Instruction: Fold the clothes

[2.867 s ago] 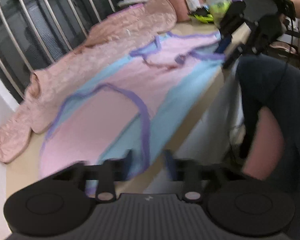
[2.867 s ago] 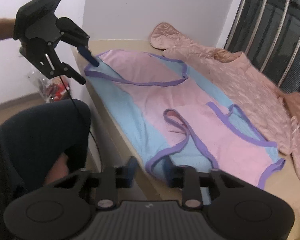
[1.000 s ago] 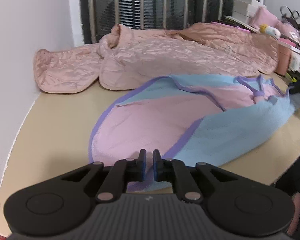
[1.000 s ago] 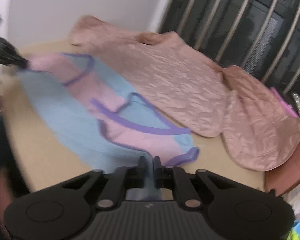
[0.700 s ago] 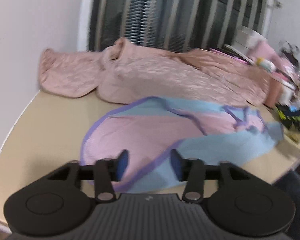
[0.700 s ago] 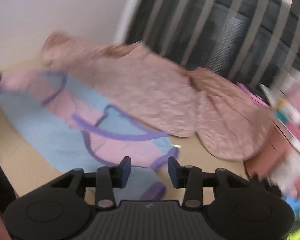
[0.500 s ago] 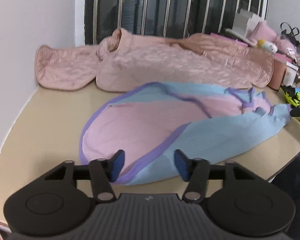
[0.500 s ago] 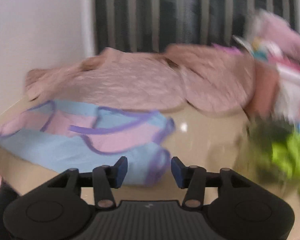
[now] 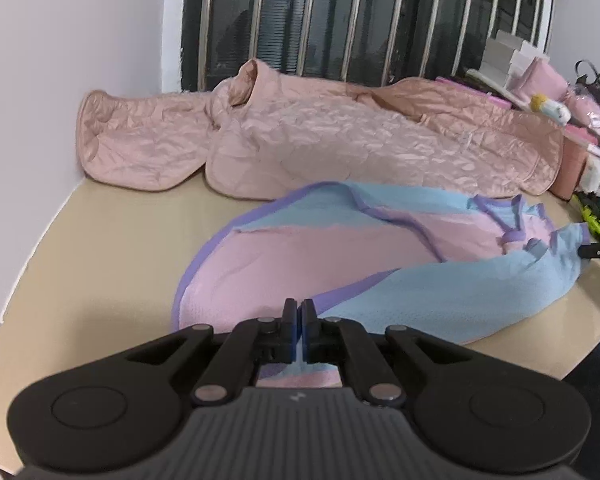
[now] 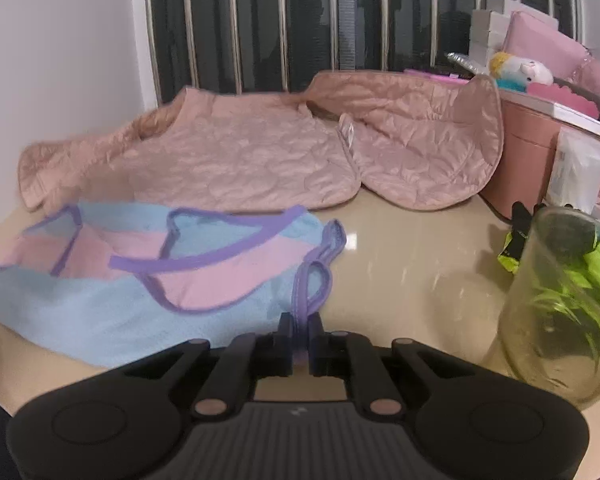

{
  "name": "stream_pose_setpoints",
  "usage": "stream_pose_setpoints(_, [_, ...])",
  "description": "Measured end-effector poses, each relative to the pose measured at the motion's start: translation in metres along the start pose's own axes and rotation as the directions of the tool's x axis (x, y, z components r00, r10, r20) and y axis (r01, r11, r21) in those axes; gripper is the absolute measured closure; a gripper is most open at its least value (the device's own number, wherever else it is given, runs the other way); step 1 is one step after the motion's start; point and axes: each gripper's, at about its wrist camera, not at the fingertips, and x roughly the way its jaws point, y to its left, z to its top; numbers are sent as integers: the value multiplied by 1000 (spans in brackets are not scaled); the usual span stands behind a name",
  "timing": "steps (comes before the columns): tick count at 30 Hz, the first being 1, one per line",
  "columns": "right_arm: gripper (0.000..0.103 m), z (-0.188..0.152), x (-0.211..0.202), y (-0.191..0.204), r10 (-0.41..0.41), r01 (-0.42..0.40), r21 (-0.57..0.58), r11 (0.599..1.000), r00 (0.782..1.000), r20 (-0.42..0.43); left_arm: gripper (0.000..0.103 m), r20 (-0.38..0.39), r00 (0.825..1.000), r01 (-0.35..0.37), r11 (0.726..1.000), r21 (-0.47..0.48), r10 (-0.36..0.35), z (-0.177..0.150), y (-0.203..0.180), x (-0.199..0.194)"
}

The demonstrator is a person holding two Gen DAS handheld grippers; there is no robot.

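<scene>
A pink and light-blue garment with purple trim (image 9: 340, 256) lies on the beige table (image 9: 100, 248), partly folded with a blue panel turned over the pink. My left gripper (image 9: 300, 316) is shut on the garment's near hem. In the right wrist view the same garment (image 10: 148, 280) lies at the left, and my right gripper (image 10: 300, 330) is shut on its purple strap end. The right gripper's tip also shows in the left wrist view (image 9: 596, 250) at the garment's far end.
A quilted pink jacket (image 9: 340, 140) lies along the barred window (image 9: 340, 12) behind the garment. A glass jar with green contents (image 10: 560, 312) stands close on the right. A pink box (image 10: 540, 148) and clutter fill the right end.
Both grippers were open half a second ago and have now closed on the garment, the left on the hem, the right on the strap end.
</scene>
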Motion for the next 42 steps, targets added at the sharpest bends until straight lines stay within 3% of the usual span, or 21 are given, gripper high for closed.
stream_pose_setpoints(5, [96,-3,2,1,-18,18,-1,1000,1000,-5,100,-28,999,-16,1000,-19,16,-8,3,-1])
stream_pose_setpoints(7, [96,-3,2,1,-28,28,-7,1000,1000,-8,95,-43,999,-28,999,-39,26,-12,7,0])
stream_pose_setpoints(14, [95,-1,-2,4,-73,73,-7,997,997,-10,91,-35,998,-52,997,-49,51,-17,6,-6])
stream_pose_setpoints(15, [90,-1,-4,4,-71,71,-1,997,997,-5,84,-34,998,-53,997,-56,51,-17,6,-8])
stream_pose_setpoints(16, [85,-1,-7,4,-60,60,10,998,998,2,69,-23,999,-43,997,-62,41,-16,5,-10])
stream_pose_setpoints(17, [71,-2,-9,3,-44,44,23,999,999,11,63,-12,999,-32,997,-65,31,-16,4,-13])
stream_pose_setpoints(18, [67,-2,-12,3,-28,27,36,999,999,20,59,-2,1000,-21,998,-56,21,-15,2,-13])
stream_pose_setpoints(20, [71,-4,-10,3,-12,12,52,999,1000,5,64,-11,1000,-25,999,-20,24,-15,-3,-10])
stream_pose_setpoints(21, [81,-5,-6,5,-15,16,51,999,1000,-12,78,-24,999,-39,999,-2,39,-16,-7,-6])
stream_pose_setpoints(22, [83,-7,-5,7,-27,28,39,999,1000,-16,88,-34,998,-47,999,7,47,-17,-9,-4])
stream_pose_setpoints(24, [94,-10,-6,13,-59,59,3,998,998,-9,95,-34,999,-37,999,10,37,-19,-11,-3])
stream_pose_setpoints(32, [94,-24,-32,14,-149,150,11,989,988,-51,98,-47,999,-17,999,-29,15,-25,-16,-12])
stream_pose_setpoints(34, [89,-26,-42,15,-148,148,0,989,988,-44,91,-12,1000,-10,999,-37,10,-18,-23,-20])
stream_pose_setpoints(35, [78,-24,-49,17,-134,134,-7,991,991,-21,89,30,999,27,999,-27,-26,-11,-29,-28])
stream_pose_setpoints(36, [67,-19,-56,20,-114,114,-14,993,993,11,79,71,996,62,998,-13,-61,-4,-36,-34])
stream_pose_setpoints(37, [66,-15,-63,22,-94,95,-21,995,995,42,64,107,990,93,996,16,-94,5,-45,-38])
stream_pose_setpoints(39, [66,-6,-78,27,-52,56,-37,998,993,105,53,136,977,153,985,81,-163,20,-64,-36])
stream_pose_setpoints(40, [66,-2,-85,30,-30,37,-47,998,990,136,53,131,972,182,977,114,-196,27,-73,-29])
stream_pose_setpoints(42, [66,9,-76,38,106,-100,-54,994,987,118,53,78,974,198,966,169,-213,33,-93,-5])
